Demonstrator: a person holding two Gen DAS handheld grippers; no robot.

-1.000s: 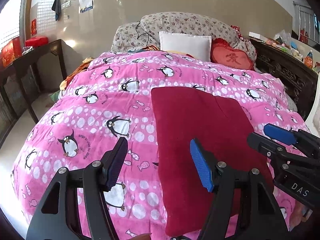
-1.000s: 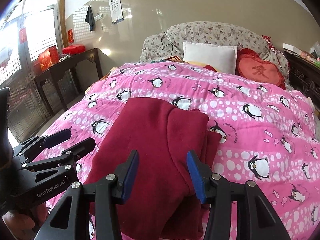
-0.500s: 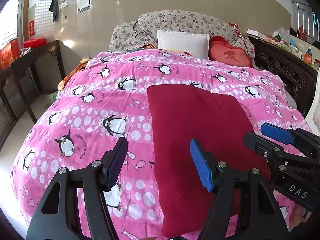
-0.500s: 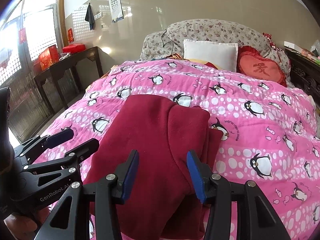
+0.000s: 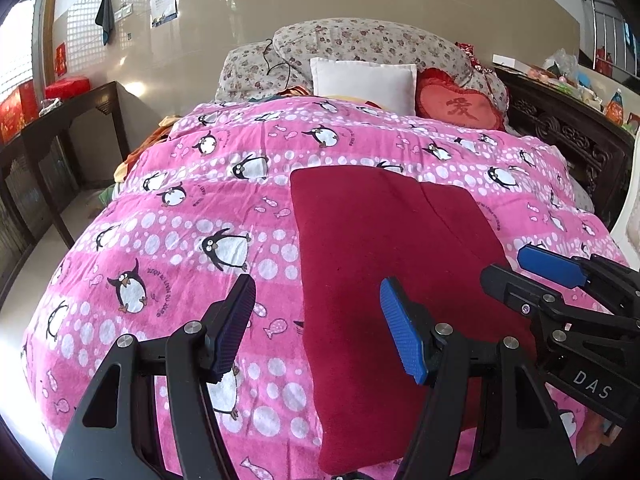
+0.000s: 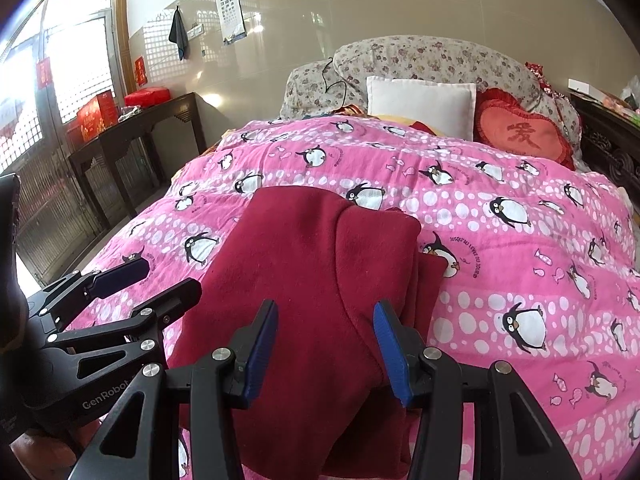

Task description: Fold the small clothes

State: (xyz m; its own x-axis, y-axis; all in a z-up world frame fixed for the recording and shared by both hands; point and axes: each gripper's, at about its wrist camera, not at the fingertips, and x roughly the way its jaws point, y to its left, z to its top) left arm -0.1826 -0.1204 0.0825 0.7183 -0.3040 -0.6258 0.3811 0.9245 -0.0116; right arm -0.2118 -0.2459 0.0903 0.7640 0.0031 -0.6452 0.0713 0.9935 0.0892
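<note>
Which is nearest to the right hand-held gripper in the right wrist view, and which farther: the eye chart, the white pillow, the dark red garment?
From the right hand-held gripper, jaws apart:
1. Dark red garment, lying on the pink quilt directly ahead, reaching under the fingers.
2. White pillow, at the head of the bed, slightly right.
3. Eye chart, on the far wall, upper left.

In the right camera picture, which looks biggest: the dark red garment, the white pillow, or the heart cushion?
1. dark red garment, though it lies nearest the camera.
2 and 3. white pillow and heart cushion look alike in size, so no ranking.
</note>
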